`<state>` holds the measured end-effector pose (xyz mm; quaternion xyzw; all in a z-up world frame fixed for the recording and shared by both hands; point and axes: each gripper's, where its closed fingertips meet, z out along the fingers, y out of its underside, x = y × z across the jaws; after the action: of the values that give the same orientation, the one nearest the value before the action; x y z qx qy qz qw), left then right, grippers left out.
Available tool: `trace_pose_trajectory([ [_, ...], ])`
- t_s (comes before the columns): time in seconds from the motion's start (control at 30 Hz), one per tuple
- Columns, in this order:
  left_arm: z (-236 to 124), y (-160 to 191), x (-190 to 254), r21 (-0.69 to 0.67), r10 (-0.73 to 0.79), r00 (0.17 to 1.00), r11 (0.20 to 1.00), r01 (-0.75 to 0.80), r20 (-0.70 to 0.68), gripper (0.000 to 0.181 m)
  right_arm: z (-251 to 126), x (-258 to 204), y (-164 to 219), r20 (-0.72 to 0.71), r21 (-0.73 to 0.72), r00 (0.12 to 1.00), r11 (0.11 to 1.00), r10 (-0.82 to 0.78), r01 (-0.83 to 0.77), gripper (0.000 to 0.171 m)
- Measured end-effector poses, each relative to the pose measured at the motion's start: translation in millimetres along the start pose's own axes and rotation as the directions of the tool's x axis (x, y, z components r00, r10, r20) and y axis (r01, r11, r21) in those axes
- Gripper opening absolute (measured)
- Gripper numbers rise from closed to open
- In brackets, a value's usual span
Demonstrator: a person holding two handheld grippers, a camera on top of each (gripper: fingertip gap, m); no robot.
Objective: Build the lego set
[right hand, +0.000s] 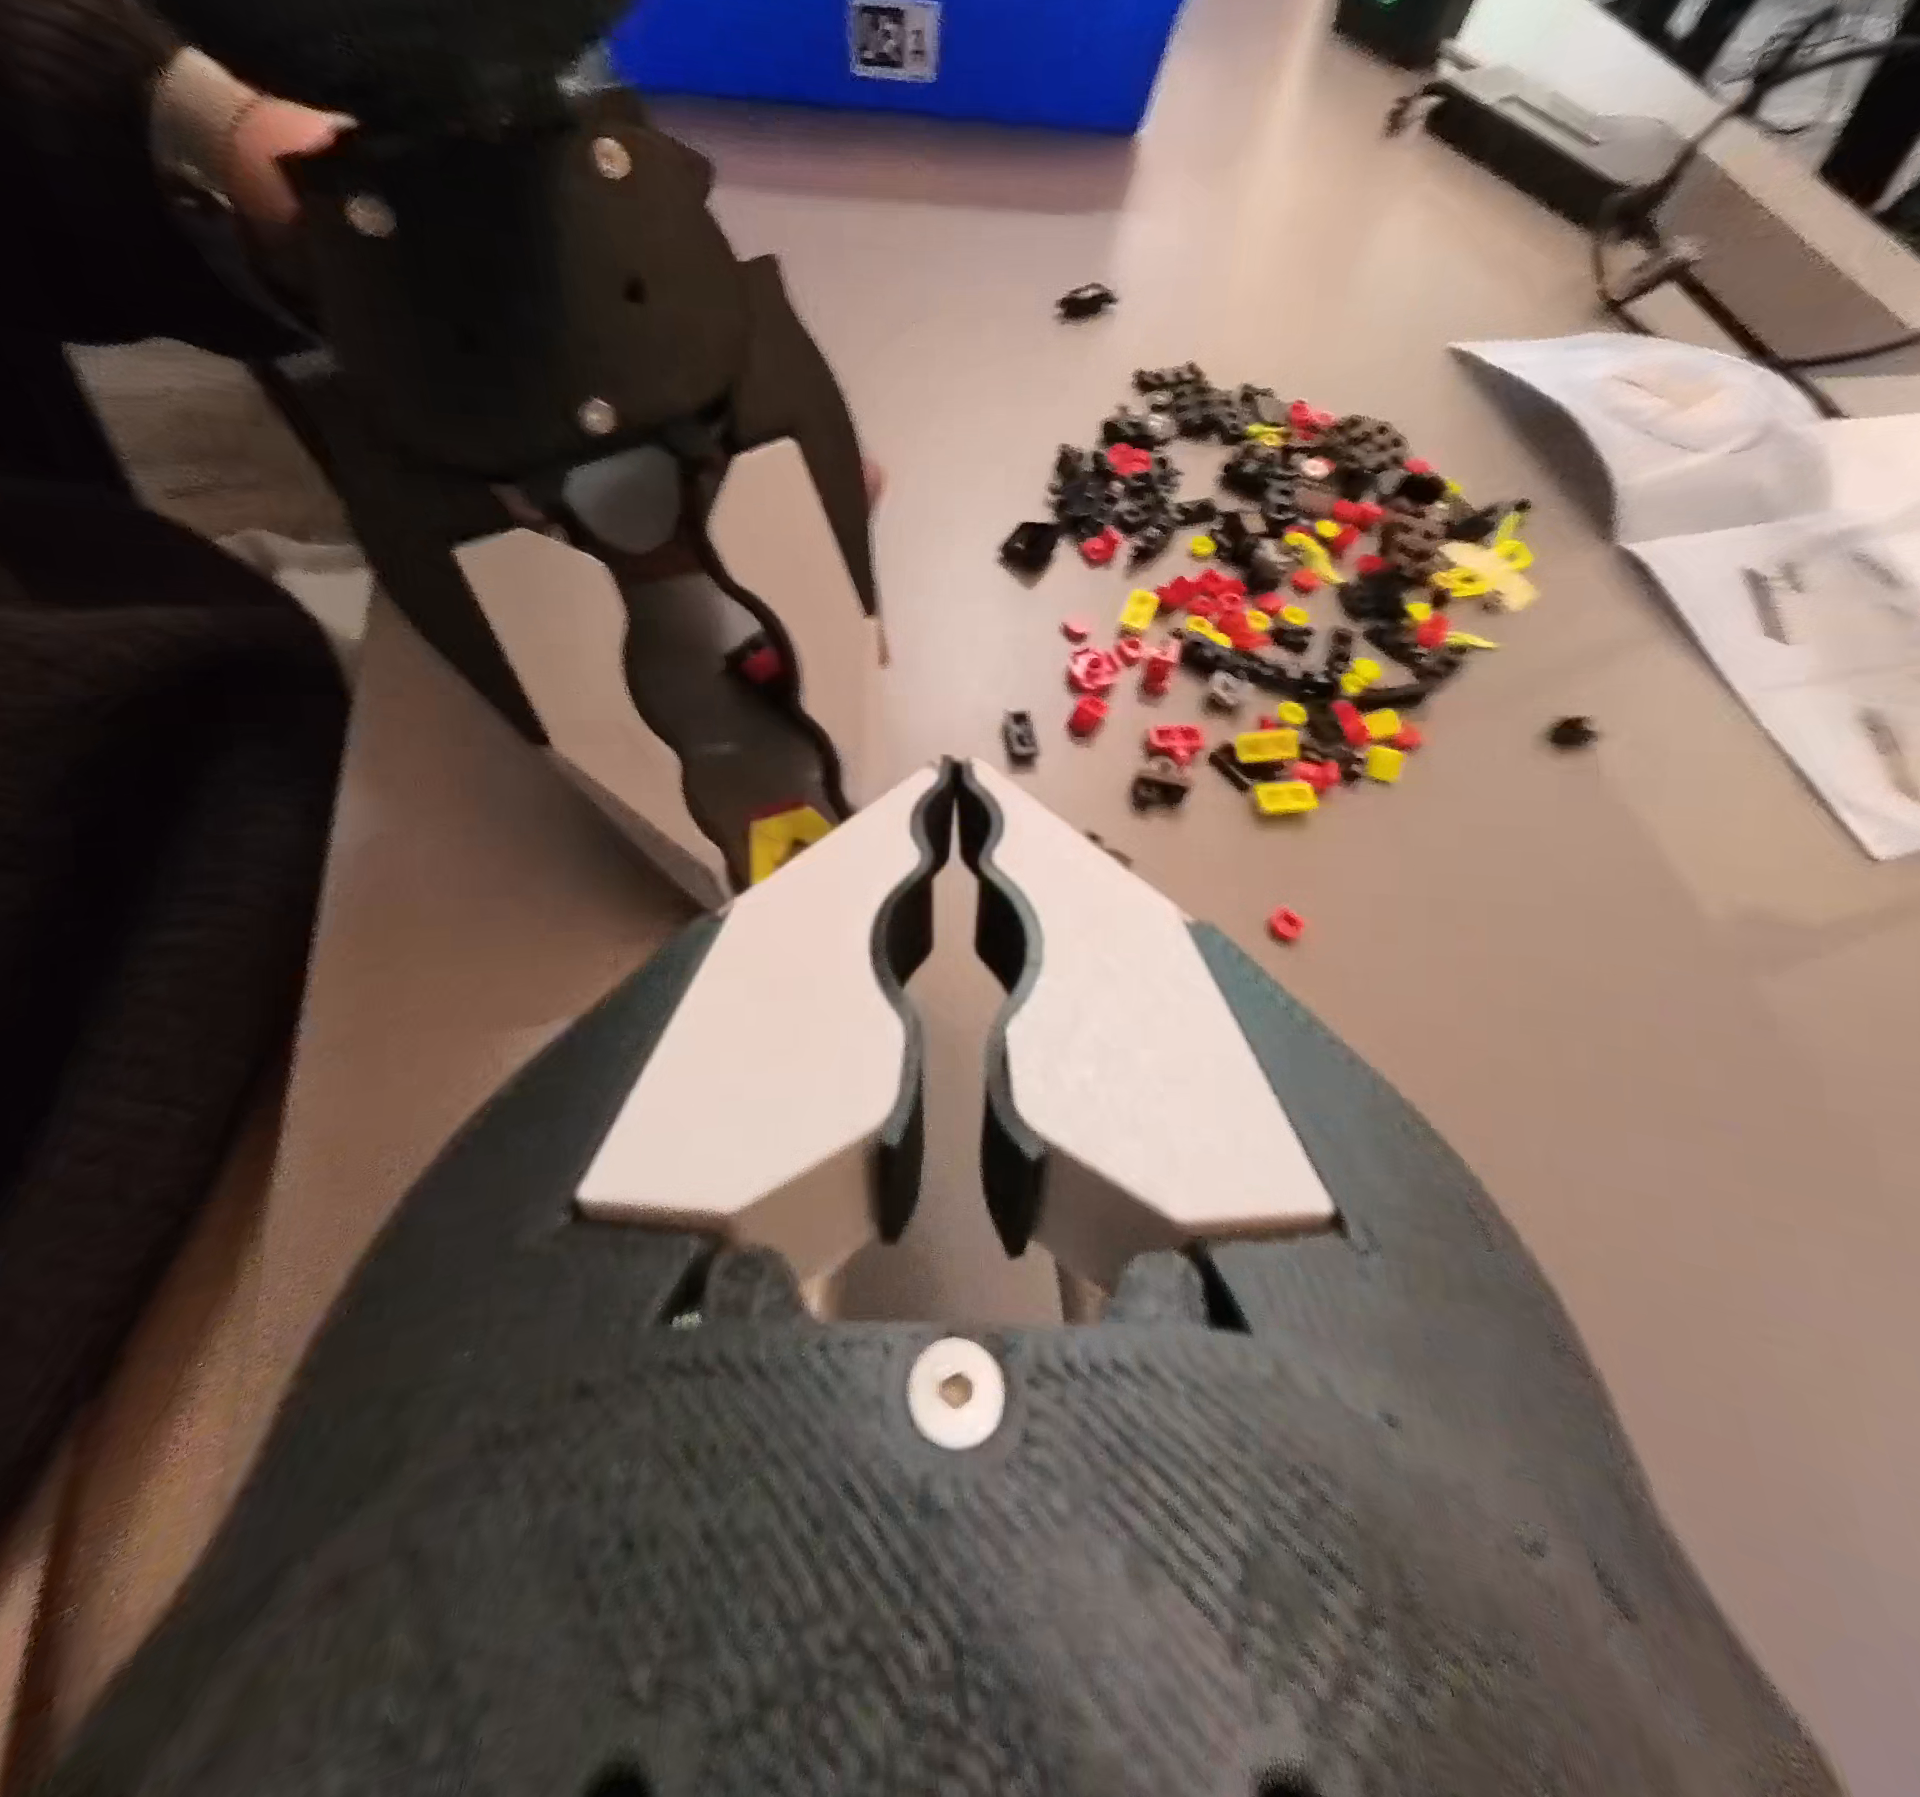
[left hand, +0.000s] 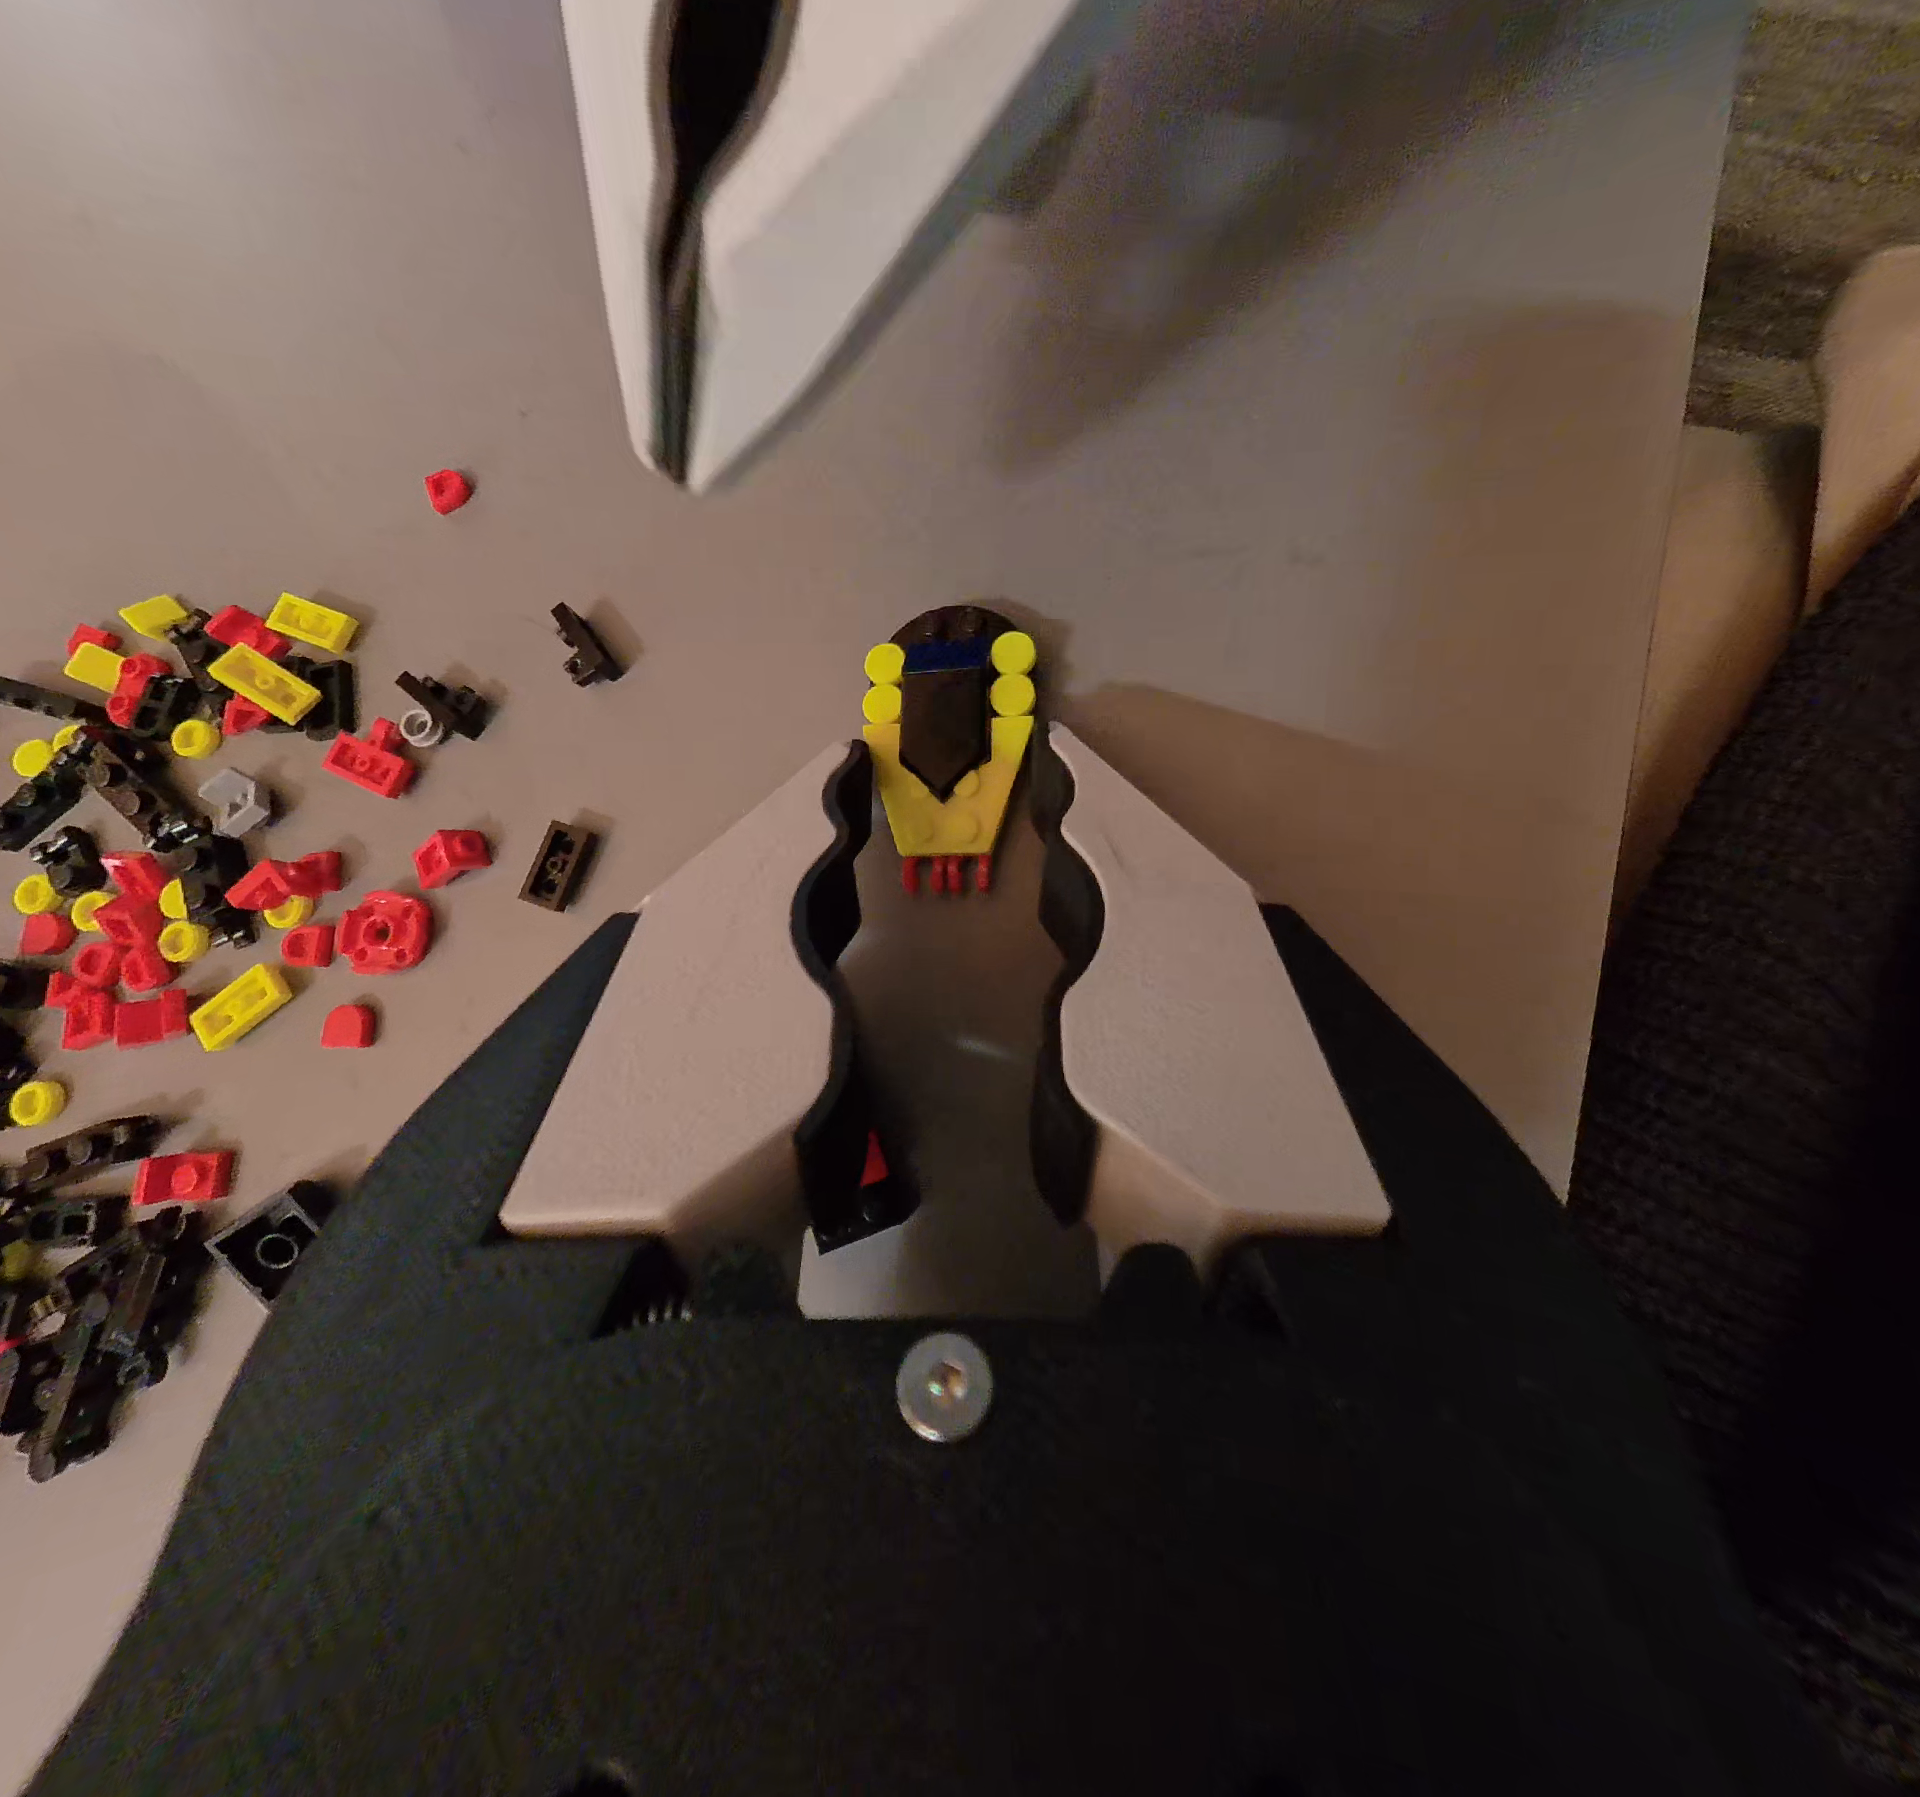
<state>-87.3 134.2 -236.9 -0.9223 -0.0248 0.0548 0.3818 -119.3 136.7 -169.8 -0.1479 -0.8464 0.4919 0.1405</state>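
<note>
Lego pieces (right hand: 1288, 604) are lying in a loose red, yellow and black heap on the grey table (left hand: 312, 241), well to the left of the left gripper, with an open instruction booklet (right hand: 1766, 584) lying beyond the heap in the right wrist view

Smaller than the heap, the part-built model (left hand: 948, 760) is sitting flat on the table near its right edge; the left gripper (left hand: 948, 739) is straddling its rear with jaws apart, not touching it as far as I can tell

The right gripper (right hand: 951, 771) is hovering just beyond the model, jaws together and apparently empty, though blur is hiding fine detail

Judging by its look, the model is being a light, rigid plastic thing, smooth and likely slippery under the pads; its yellow wedge plate (left hand: 940, 812) is offering the widest flat sides for a grip, while the round yellow studs (left hand: 1013, 672) and the small red prongs (left hand: 945, 877) are probably popping off under a careless squeeze, so holding low across the wedge is seeming safest
</note>
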Motion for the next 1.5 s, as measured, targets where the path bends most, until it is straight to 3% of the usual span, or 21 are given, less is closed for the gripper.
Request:
trace_pose_trajectory([
  [0.17,-0.8,-0.5,-1.9,0.005,-0.018,1.000,1.000,0.018,-0.002,0.029,3.5,5.8,33.8,0.002,-0.114,0.999,0.993,0.032,-0.031,0.009],
  [0.3,-7.2,-6.9,-16.1,0.069,-0.160,0.987,0.985,0.160,-0.007,0.030,3.2,-0.3,6.0,0.036,0.019,0.996,0.997,0.079,-0.079,0.022],
  [0.5,-22.6,-32.3,-18.1,0.207,-0.426,0.871,0.855,0.476,-0.243,0.029,2.9,1.1,6.2,-0.003,0.020,1.000,0.999,0.031,-0.031,0.036],
  [0.93,-32.4,-35.6,-19.5,0.194,-0.516,0.763,0.764,0.616,-0.391,0.028,-2.1,-8.9,2.9,0.024,0.049,0.998,0.997,-0.063,0.061,0.033],
  [1.0,-32.8,-34.0,-18.0,0.181,-0.517,0.751,0.762,0.622,-0.410,0.029,-1.6,-12.2,2.4,0.033,0.048,0.996,0.996,-0.079,0.077,0.029],
  [1.07,-35.7,-36.6,-17.9,0.188,-0.515,0.738,0.749,0.635,-0.436,0.028,-1.3,-13.7,2.6,0.032,0.044,0.995,0.995,-0.092,0.090,0.013],
  [1.27,-38.9,-39.0,-19.5,0.181,-0.544,0.682,0.702,0.689,-0.490,0.026,-1.5,-12.4,2.5,0.015,0.029,0.993,0.993,-0.116,0.115,0.006],
  [1.4,-48.7,-52.8,-28.2,0.277,-0.526,0.690,0.658,0.701,-0.497,0.047,-4.7,-6.5,-3.1,0.021,0.058,1.000,0.998,-0.022,0.020,0.005],
  [1.5,-49.6,-54.6,-31.0,0.328,-0.495,0.748,0.687,0.648,-0.442,0.053,-9.0,-5.0,-12.8,0.061,0.120,0.995,0.989,0.074,-0.081,0.004],
])
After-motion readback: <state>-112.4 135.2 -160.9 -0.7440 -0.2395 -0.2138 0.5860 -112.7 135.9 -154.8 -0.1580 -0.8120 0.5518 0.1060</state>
